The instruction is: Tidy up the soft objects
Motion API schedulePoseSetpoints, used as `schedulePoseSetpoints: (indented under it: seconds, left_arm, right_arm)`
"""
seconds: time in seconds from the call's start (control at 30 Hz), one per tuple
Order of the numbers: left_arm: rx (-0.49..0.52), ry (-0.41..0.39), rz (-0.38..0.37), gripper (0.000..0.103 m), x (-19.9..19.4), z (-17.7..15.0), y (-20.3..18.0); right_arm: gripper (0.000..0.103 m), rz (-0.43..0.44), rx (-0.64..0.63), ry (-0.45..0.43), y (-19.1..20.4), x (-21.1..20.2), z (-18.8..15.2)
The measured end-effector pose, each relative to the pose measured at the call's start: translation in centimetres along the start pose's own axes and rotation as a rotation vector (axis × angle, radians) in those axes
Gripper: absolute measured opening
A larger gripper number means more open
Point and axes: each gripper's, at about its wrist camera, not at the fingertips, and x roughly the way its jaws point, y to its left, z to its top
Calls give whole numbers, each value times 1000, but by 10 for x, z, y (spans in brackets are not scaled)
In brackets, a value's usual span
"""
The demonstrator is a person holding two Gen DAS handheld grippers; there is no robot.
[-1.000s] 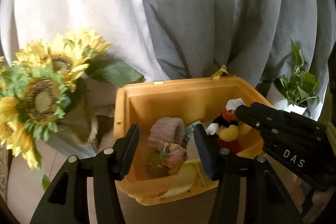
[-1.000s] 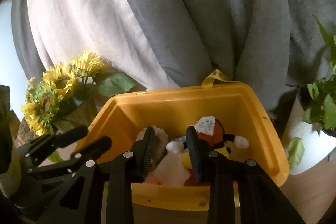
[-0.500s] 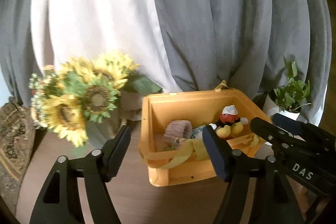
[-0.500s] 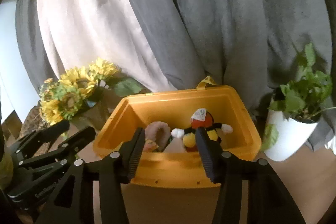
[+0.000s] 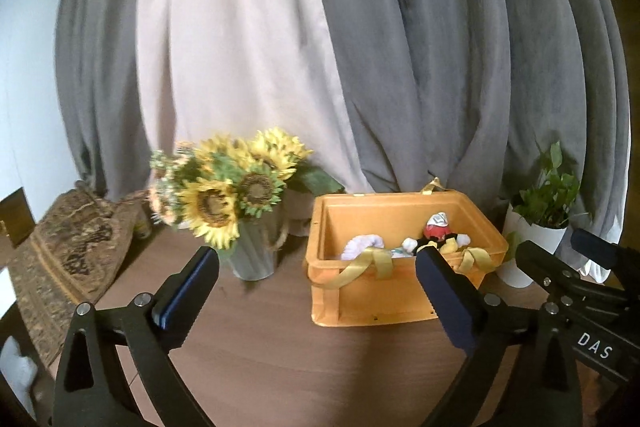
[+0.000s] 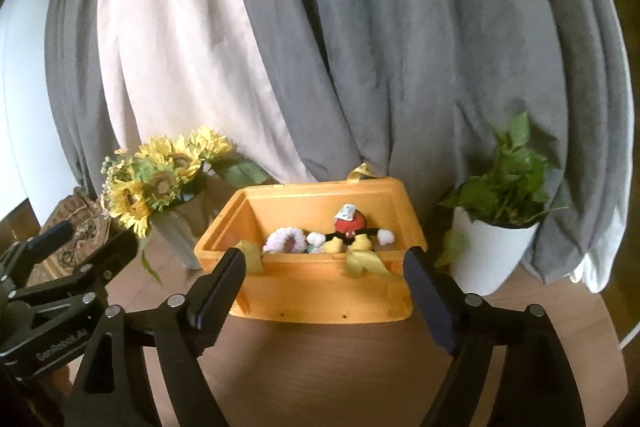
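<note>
An orange plastic bin [image 5: 384, 297] [image 6: 320, 291] stands on the brown table. It holds soft toys: a red, black and yellow plush doll [image 5: 438, 233] [image 6: 352, 231], a pinkish fuzzy ring [image 5: 362, 242] [image 6: 285, 241] and others partly hidden by the bin wall. Yellow ribbon handles [image 5: 372, 261] [image 6: 362, 263] hang over the front rim. My left gripper [image 5: 316, 279] is open and empty, held back from the bin. My right gripper [image 6: 326, 281] is open and empty, also short of the bin.
A vase of sunflowers [image 5: 228, 195] [image 6: 156, 183] stands left of the bin. A white pot with a green plant [image 5: 536, 227] [image 6: 492, 247] stands to its right. Grey and white curtains [image 5: 320, 47] hang behind. A patterned rug [image 5: 68, 247] lies far left.
Both grippers have pulled back from over the bin and opened wider. The bin now looks smaller and further off, and more of the table shows.
</note>
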Motion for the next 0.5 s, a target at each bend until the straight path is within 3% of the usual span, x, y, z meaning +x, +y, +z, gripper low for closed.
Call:
schedulePoseSetpoints:
  seconds: [0.27, 0.5]
  left_arm:
    - [-4, -28, 25, 103, -44, -9, 3]
    - [-5, -33, -30, 103, -71, -16, 21]
  right_arm:
    - [87, -2, -4, -31, -1, -41, -8]
    - [87, -51, 29, -57, 9, -76, -19]
